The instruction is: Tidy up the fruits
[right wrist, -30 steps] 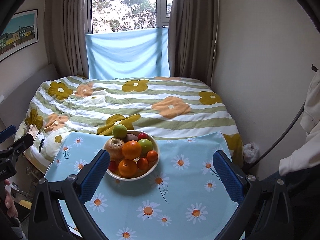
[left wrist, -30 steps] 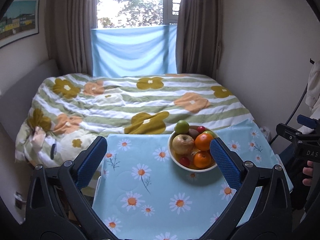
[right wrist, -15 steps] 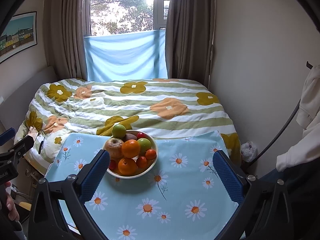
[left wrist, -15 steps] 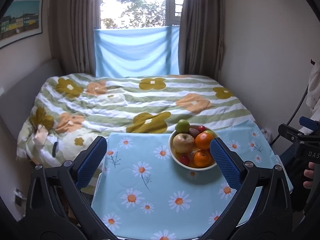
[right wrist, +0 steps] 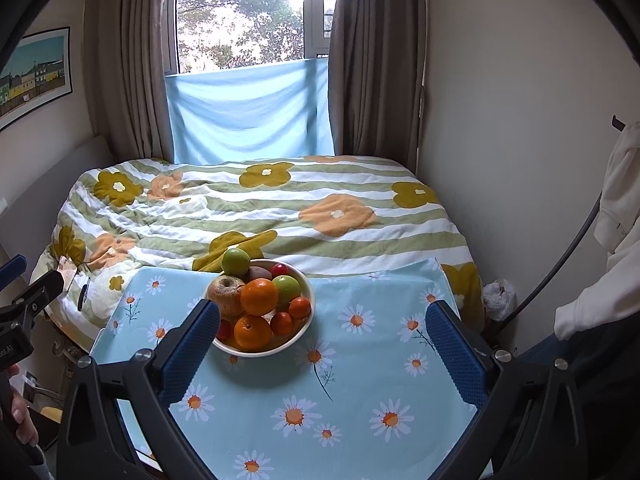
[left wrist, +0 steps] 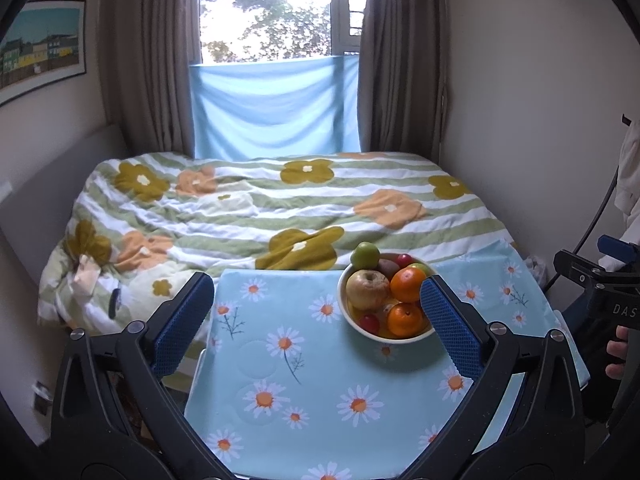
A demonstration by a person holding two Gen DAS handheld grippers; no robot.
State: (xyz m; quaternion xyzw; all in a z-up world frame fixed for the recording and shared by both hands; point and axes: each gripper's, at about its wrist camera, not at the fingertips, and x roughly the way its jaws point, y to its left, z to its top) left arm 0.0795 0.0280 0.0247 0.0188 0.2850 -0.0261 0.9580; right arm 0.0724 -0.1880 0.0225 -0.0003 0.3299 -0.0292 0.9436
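Note:
A white bowl (left wrist: 352, 322) piled with fruit stands on a table with a light blue daisy cloth (left wrist: 312, 392). It holds a brownish apple (left wrist: 367, 289), oranges (left wrist: 407, 284), a green fruit (left wrist: 365, 255) on the far rim, and small red fruits. In the right wrist view the bowl (right wrist: 306, 322) sits left of centre. My left gripper (left wrist: 316, 312) is open and empty, above the table's near side. My right gripper (right wrist: 326, 334) is open and empty; its left finger (right wrist: 192, 344) overlaps the bowl's near left edge.
A bed with a striped, flowered quilt (left wrist: 248, 212) lies right behind the table. A window with curtains and a blue cloth (left wrist: 272, 108) is beyond. Walls close in on both sides. A white garment (right wrist: 616, 216) hangs at the right.
Both grippers have tilted or drawn slightly so the bowl sits a little lower in each view. The fruit and bowl have not moved. Both jaws stay open.

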